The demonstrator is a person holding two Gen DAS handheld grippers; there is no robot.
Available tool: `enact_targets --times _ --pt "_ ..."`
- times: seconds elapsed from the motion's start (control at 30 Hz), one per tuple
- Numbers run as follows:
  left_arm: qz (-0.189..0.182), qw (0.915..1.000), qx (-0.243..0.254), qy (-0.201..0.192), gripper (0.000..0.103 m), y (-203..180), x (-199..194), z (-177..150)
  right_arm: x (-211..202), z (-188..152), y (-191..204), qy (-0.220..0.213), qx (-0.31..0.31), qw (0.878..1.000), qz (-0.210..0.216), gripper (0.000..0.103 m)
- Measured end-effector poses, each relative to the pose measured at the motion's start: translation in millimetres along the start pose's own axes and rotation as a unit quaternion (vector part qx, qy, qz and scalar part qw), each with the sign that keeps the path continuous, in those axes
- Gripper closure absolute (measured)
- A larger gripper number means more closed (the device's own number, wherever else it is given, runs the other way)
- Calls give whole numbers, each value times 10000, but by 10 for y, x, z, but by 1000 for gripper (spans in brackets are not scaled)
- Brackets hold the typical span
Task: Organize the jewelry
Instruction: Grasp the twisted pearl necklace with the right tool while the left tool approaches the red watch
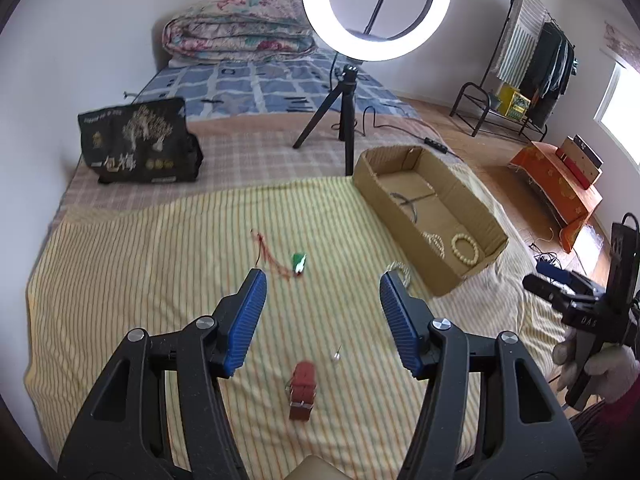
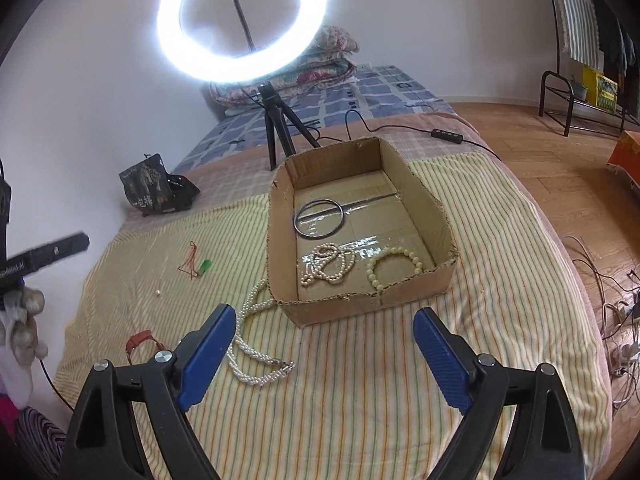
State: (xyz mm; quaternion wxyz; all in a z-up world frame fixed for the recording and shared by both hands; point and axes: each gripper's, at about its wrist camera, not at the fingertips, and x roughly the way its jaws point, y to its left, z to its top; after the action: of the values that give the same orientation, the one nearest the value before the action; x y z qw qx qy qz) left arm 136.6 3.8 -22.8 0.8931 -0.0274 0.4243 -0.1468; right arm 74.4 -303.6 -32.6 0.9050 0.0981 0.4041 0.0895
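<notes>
My left gripper point(image 1: 323, 276) is open over the yellow striped sheet point(image 1: 120, 280), empty. Below it lie a brown leather strap point(image 1: 302, 394) and a small pearl pin point(image 1: 335, 356). Farther off lies a red cord with a green pendant point(image 1: 298, 262). My right gripper point(image 2: 325, 311) stands wide open just before the cardboard box point(image 2: 436, 208), holding nothing. Inside the box are a dark metal bangle point(image 2: 319, 218), a heap of pearls point(image 2: 328, 262) and a cream bead bracelet point(image 2: 394, 266). A pearl necklace point(image 2: 248, 344) lies on the sheet by the box's left corner.
A ring light on a tripod point(image 1: 376, 8) stands on the bed behind the box, its cable point(image 2: 400, 126) trailing right. A black bag point(image 1: 140, 140) sits at the back left, a folded quilt point(image 1: 240, 28) beyond. A gloved hand point(image 1: 600, 364) holds the other gripper at right.
</notes>
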Motion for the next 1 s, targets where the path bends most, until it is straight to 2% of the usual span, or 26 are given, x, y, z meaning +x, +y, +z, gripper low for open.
enact_targets --times 0.17,0.4,0.47,0.6,0.77,1.0 --pt "149 9998 -60 147 42 101 6 -309 17 -59 198 -9 -396 9992 -65 11" --pt "210 9990 -140 368 42 171 47 -674 178 -176 524 571 -1072 9925 162 13" --pt "216 9986 -146 460 42 174 72 -739 226 -220 620 697 -1294 9885 363 18" --pt "94 9974 -290 660 42 220 157 -864 393 -344 818 1026 -1774 9771 571 21" --pt "60 9964 -237 808 42 215 253 -930 649 -486 1014 1446 -2321 9601 577 30" --pt "-87 9930 -402 1107 42 289 461 -1029 854 -492 1050 1663 -2395 9546 601 31"
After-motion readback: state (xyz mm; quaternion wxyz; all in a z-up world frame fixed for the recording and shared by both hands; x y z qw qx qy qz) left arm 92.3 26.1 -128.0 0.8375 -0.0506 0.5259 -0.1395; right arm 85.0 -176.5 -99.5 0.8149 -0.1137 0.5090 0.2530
